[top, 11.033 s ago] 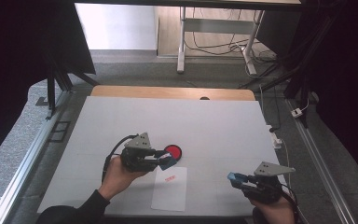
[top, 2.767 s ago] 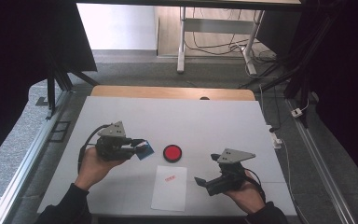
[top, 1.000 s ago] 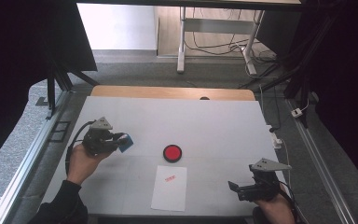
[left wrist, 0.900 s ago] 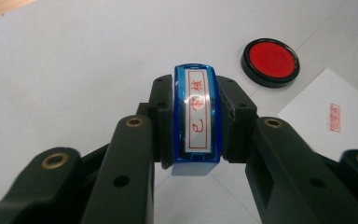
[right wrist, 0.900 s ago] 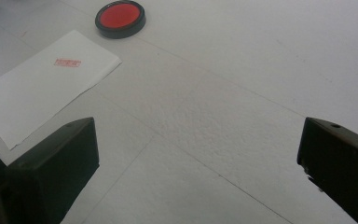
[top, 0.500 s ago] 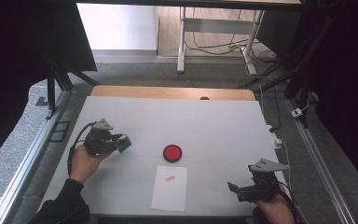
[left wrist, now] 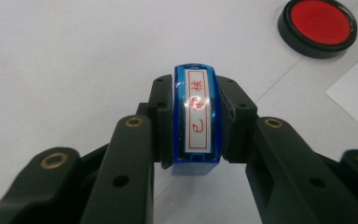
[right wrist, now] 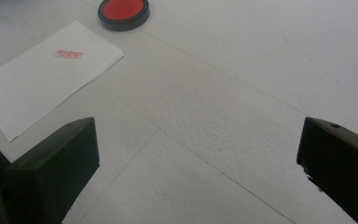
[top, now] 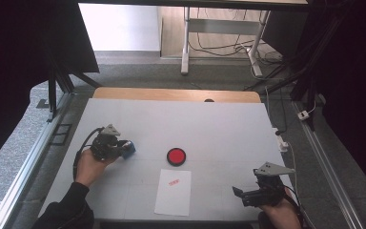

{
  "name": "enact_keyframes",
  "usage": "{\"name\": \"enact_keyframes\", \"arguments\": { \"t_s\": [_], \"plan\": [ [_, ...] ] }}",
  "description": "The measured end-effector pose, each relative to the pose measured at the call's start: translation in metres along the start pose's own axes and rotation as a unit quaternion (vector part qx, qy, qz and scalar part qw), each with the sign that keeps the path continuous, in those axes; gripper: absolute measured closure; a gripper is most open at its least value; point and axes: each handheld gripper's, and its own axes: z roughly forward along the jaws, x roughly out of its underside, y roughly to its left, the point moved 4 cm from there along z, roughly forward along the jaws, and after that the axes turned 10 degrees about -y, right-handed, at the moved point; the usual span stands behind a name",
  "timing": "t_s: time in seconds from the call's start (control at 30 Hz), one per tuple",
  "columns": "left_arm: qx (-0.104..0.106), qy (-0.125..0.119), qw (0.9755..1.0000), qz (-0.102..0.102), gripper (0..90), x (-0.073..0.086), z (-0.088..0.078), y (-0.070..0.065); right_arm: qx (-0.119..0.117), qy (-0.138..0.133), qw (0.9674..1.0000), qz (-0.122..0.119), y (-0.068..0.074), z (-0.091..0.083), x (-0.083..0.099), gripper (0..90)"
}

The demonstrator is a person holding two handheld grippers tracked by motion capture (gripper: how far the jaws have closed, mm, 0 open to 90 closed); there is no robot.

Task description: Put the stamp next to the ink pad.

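Between my left gripper's [left wrist: 196,126] jaws, nearest of all, I am clamping a blue stamp [left wrist: 196,122]: both pads are pressing its flat sides, and the label with red characters is facing the camera. From the high view I am holding it at the left side of the table [top: 228,119], low over the bare surface, well apart from the paper.

Just beyond the stamp, the red ink pad [left wrist: 318,26] is sitting in its black case, lid off. Near it the white paper sheet [top: 173,191] is lying flat toward my edge of the table, already bearing one red rectangular imprint [right wrist: 68,54] near its top.

My right gripper [top: 248,195] is resting at the lower right, jaws standing wide apart with nothing between them.

Judgement: with the print made, I am setting the stamp aside; the put-down step is in hand. Next move calls for lowering until the stamp's base is meeting the table squarely, then parting the jaws slowly so it is not tipping or smearing ink.
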Motion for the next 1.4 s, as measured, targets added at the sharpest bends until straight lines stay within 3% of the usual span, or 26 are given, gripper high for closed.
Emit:
{"name": "enact_keyframes", "arguments": {
  "t_s": [0.23, 0.5, 0.73, 0.9, 1.1, 1.4],
  "plan": [
    [0.006, 0.024, 0.9997, -0.003, 69.4, 0.006, 0.006, 0.000, 0.000, 0.002, 1.0000, -0.001, 0.001, 0.001, 0.000, 0.0],
    [0.007, 0.028, 0.9996, -0.005, 67.8, 0.007, 0.007, 0.000, -0.001, 0.004, 1.0000, -0.002, 0.001, 0.001, 0.000, 0.0],
    [0.009, 0.015, 0.9996, -0.020, 61.3, 0.005, 0.004, 0.003, -0.001, 0.005, 1.0000, -0.002, 0.001, 0.001, 0.000, 0.0],
    [0.014, -0.007, 0.9993, -0.034, 53.1, 0.002, 0.000, 0.003, -0.002, 0.005, 1.0000, -0.002, 0.001, 0.001, 0.000, 0.0],
    [0.009, -0.021, 0.9994, -0.025, 41.8, 0.000, -0.004, 0.006, -0.002, 0.005, 1.0000, -0.001, 0.000, 0.001, 0.000, 0.0],
    [0.029, -0.034, 0.9988, -0.022, 26.7, -0.009, -0.009, -0.001, -0.004, 0.005, 1.0000, -0.001, 0.000, 0.001, 0.000, 0.0]
  ]
}}
